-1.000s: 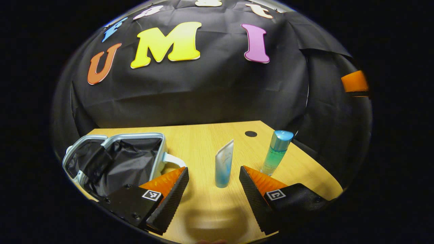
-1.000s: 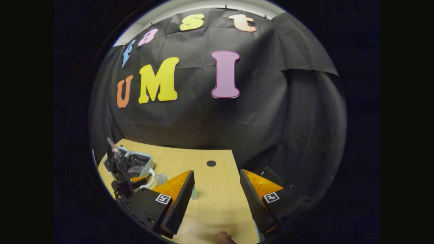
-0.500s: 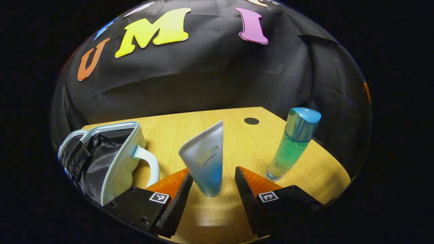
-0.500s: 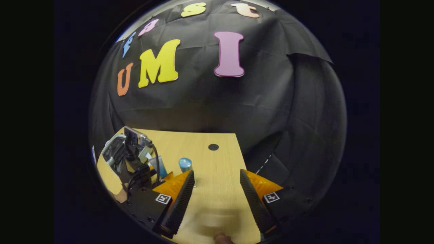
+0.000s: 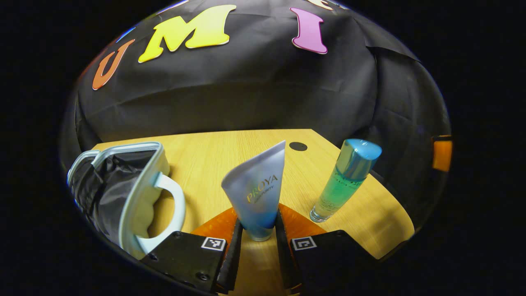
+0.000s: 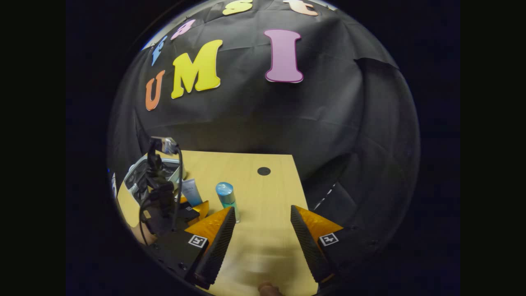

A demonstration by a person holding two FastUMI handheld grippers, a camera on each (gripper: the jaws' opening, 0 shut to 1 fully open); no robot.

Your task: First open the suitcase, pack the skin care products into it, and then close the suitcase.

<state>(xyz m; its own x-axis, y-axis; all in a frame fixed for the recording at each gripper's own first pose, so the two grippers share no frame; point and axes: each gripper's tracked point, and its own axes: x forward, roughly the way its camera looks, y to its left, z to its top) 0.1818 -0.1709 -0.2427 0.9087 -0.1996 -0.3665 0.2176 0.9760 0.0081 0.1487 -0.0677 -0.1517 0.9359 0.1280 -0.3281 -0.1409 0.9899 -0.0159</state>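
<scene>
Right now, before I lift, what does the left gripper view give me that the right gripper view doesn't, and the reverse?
Left gripper view: a close look at the left gripper, jaws pressing both sides of the tube at its lower end, plus the open suitcase with its handle and black lining. Right gripper view: the right gripper, jaws open over the table, and the left gripper's cabled body from outside. Both: tube, green bottle, suitcase, table.

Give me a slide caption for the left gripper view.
Left claw grips the standing tube between open suitcase and bottle.
</scene>
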